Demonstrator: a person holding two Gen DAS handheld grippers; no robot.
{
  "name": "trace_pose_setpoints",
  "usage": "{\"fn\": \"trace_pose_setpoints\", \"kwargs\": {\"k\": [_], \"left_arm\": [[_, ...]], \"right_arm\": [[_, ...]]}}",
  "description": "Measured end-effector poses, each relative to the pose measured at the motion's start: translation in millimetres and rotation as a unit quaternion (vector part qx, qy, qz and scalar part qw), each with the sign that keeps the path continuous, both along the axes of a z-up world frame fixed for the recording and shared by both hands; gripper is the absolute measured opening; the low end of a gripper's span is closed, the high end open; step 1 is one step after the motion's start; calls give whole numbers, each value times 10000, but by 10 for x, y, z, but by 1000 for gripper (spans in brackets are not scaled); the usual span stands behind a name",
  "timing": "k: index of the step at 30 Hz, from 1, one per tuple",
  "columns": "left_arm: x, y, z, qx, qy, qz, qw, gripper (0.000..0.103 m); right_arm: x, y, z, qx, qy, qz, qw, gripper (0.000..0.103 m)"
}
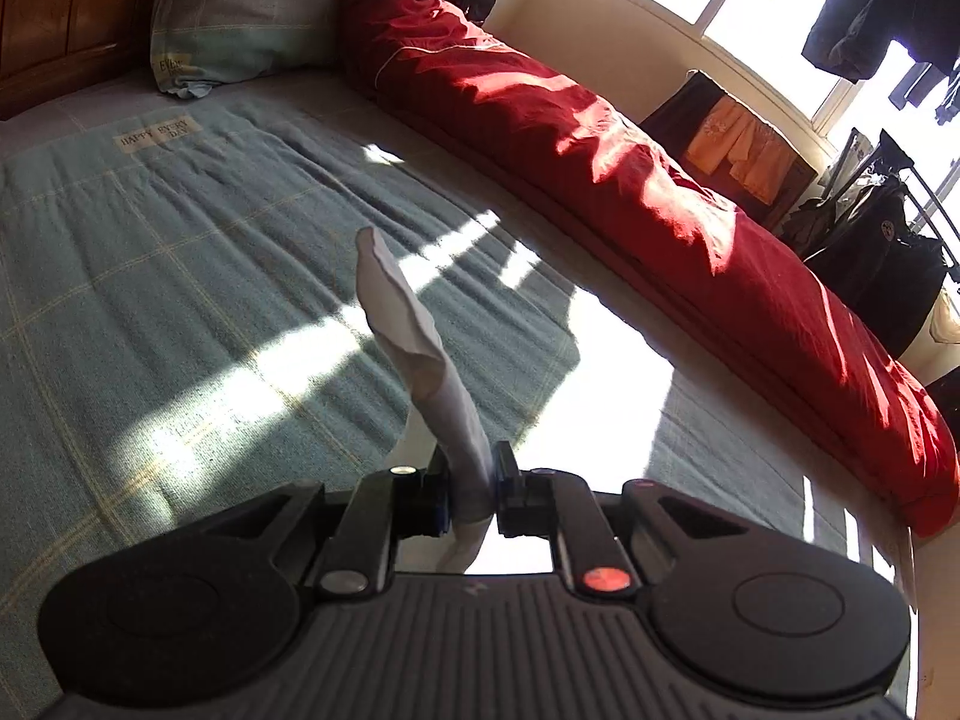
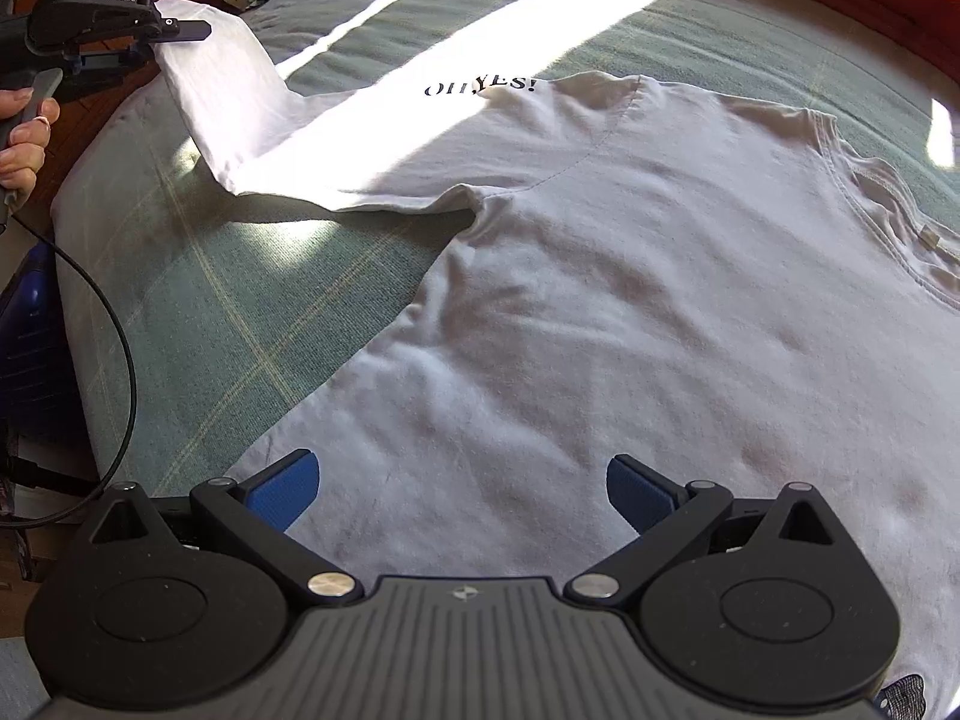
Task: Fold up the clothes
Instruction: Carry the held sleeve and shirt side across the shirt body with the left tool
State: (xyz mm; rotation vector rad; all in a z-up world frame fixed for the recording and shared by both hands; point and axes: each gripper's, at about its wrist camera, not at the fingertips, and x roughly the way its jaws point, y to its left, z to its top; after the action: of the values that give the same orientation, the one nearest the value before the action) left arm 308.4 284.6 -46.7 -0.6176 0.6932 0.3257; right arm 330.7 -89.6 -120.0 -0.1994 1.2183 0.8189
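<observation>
White cotton fills the ground just ahead of the right gripper point(image 2: 462, 489), whose blue pads stand wide apart with nothing between them, hovering over the lower body of the T-shirt point(image 2: 600, 300). That shirt is the largest thing in play: it lies spread across the bed point(image 2: 198, 276) on a green checked cover, body flat and only lightly rumpled, neckline toward the right edge of the right wrist view, and printed lettering showing near the top where sunlight crosses it. One sleeve point(image 2: 240, 114) is lifted off the cover and stretched out toward the upper left, its end pinched by the left gripper point(image 1: 471, 489), which is closed on the cloth; in the left wrist view a narrow tongue of white fabric stands up between the two fingers. A hand point(image 2: 21, 138) holds that gripper's handle at the frame edge. Beyond the shirt, a red quilt point(image 1: 600, 168) runs along the far side of the bed and a pillow point(image 1: 240, 12) sits at its head. As a judgement, the fold is at most partly made: the body shows as a single open layer with no side or hem turned in, while the raised sleeve looks ready to be carried across the torso. Bringing in the sleeves and doubling the body over still seem to be left.
</observation>
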Motion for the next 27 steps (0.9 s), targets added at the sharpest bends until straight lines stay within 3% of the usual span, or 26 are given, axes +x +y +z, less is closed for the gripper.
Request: {"fn": "trace_pose_setpoints", "kwargs": {"k": [14,27], "left_arm": [[484,-872,214,-389,-454,-715,9956,11],[866,-1766,349,-597,-764,-1533,9834,11]], "right_arm": [[19,-438,58,143,-194,-355,9991,103],[-29,-967,72,179,-279,-645,9974,103]]}}
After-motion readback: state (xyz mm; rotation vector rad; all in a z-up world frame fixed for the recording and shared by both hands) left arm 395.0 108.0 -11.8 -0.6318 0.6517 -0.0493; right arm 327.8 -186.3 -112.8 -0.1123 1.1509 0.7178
